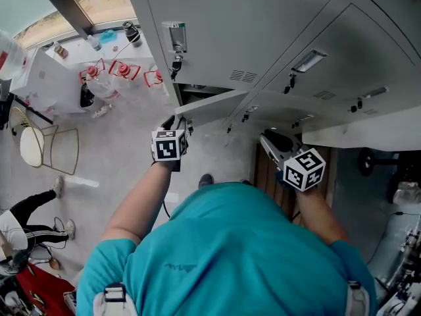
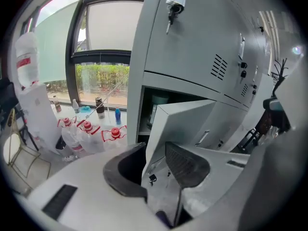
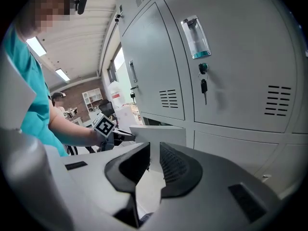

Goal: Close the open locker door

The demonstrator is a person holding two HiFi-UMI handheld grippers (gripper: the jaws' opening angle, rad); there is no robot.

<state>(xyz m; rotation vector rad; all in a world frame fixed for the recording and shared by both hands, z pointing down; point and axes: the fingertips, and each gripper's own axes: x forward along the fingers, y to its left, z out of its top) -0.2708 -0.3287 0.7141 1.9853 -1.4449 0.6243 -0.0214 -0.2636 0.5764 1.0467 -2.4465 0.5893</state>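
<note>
- Low in the grey locker bank (image 1: 263,31), the open locker door (image 1: 210,103) stands swung out from its compartment (image 2: 153,110). It is hinged on the side nearer the right gripper, and its free edge reaches toward the person.
- Left gripper (image 1: 179,119): the jaws stand wide apart and hold nothing. The door's free edge runs up between them without either pad pressing on it. Whether a tip touches the edge cannot be told.
- Judged hazards: with the jaws astride the edge, a push home could trap a jaw between door and frame. A push given at the very edge could slip off the thin lip and let the door swing back. A weak push may leave the latch uncaught, and the door would rebound.
- Orientation: the panel hangs upright with its top edge level. Its long axis is judged vertical, though the lower end is hidden behind the jaws. What looks like its inner face, bearing a small latch, is turned toward the left gripper.
- Right gripper (image 1: 268,142): the jaws are parted by a narrow gap and empty. It is apart from the door and aimed toward its other face.
- Beyond: red-capped bottles (image 2: 86,129) stand beneath the window (image 2: 101,37).
</note>
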